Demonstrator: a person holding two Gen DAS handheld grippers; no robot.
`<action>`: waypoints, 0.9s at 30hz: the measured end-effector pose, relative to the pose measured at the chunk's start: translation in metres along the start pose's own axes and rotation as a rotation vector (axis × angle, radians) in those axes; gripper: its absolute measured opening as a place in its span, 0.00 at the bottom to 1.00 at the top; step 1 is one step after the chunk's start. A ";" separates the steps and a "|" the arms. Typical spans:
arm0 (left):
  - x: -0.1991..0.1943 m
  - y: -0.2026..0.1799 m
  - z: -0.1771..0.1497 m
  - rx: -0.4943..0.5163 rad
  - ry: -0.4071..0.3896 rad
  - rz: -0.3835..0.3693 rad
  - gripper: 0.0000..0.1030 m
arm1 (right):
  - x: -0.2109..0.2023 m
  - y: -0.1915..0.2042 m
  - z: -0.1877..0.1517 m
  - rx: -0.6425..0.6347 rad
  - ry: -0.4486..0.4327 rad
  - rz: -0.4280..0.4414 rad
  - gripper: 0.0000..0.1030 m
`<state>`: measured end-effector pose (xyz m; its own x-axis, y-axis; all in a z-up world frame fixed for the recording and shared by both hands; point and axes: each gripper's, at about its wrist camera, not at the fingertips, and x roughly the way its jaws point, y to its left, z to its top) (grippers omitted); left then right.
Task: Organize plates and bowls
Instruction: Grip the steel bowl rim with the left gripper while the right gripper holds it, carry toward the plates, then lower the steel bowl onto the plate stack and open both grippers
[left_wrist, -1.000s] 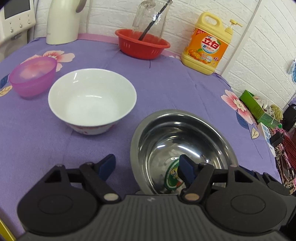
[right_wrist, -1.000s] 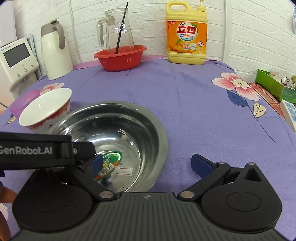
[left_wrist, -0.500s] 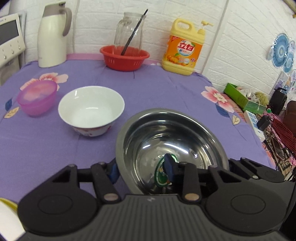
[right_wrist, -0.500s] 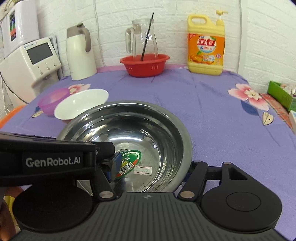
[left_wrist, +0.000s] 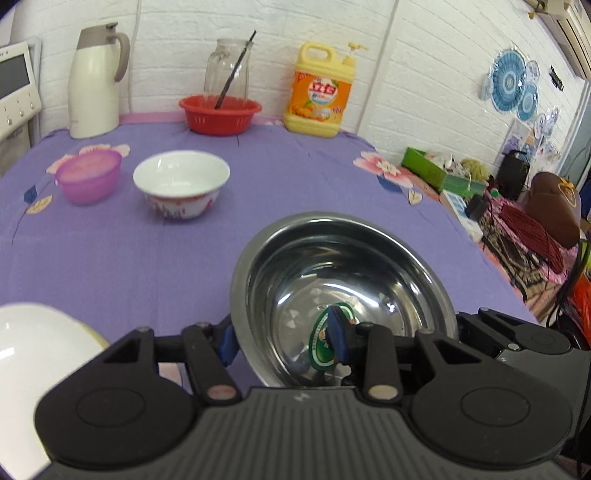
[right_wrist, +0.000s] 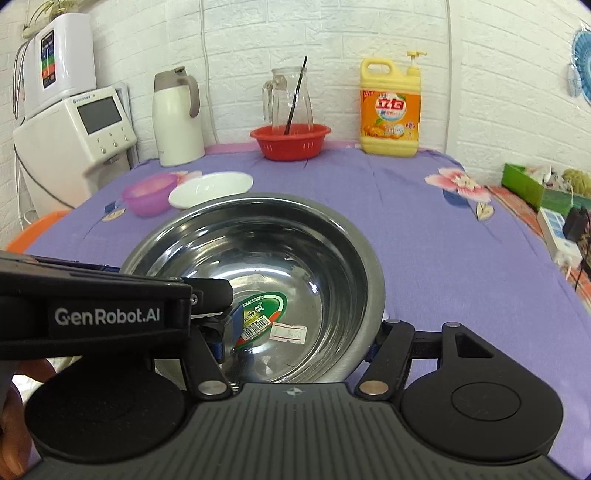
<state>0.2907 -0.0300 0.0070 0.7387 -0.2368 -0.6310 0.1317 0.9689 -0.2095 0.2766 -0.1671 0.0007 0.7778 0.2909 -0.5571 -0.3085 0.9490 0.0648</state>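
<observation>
A steel bowl (left_wrist: 343, 266) with a green sticker inside is held up off the purple table by both grippers. My left gripper (left_wrist: 282, 338) is shut on its near left rim, one finger outside, one inside. My right gripper (right_wrist: 299, 343) is shut on the near right rim of the steel bowl (right_wrist: 295, 240). A white bowl (left_wrist: 181, 186) with a red pattern and a pink plastic bowl (left_wrist: 88, 177) stand on the table to the far left; both also show in the right wrist view, white bowl (right_wrist: 210, 189) and pink bowl (right_wrist: 149, 194).
A white plate edge (left_wrist: 33, 354) lies at the near left. At the back stand a white kettle (left_wrist: 96, 83), a red basket (left_wrist: 219, 113) with a glass jug, and a yellow detergent bottle (left_wrist: 319, 92). Clutter lies past the table's right edge (left_wrist: 480, 240).
Both grippers have closed on the steel bowl's rim and raised it off the table. The views have pulled back and up, and the white plate edge has come into the left view.
</observation>
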 end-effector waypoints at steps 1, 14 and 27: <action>0.000 0.001 -0.004 -0.002 0.011 -0.003 0.33 | -0.001 0.000 -0.006 0.005 0.012 0.002 1.00; 0.012 0.011 -0.025 -0.024 0.054 0.022 0.33 | 0.004 0.008 -0.030 0.017 0.083 0.018 1.00; -0.003 0.015 -0.001 -0.023 -0.047 0.079 0.93 | -0.001 -0.004 -0.028 0.049 0.072 0.012 1.00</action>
<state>0.2900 -0.0145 0.0047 0.7766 -0.1558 -0.6104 0.0572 0.9824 -0.1780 0.2613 -0.1749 -0.0224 0.7324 0.2947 -0.6138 -0.2892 0.9508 0.1114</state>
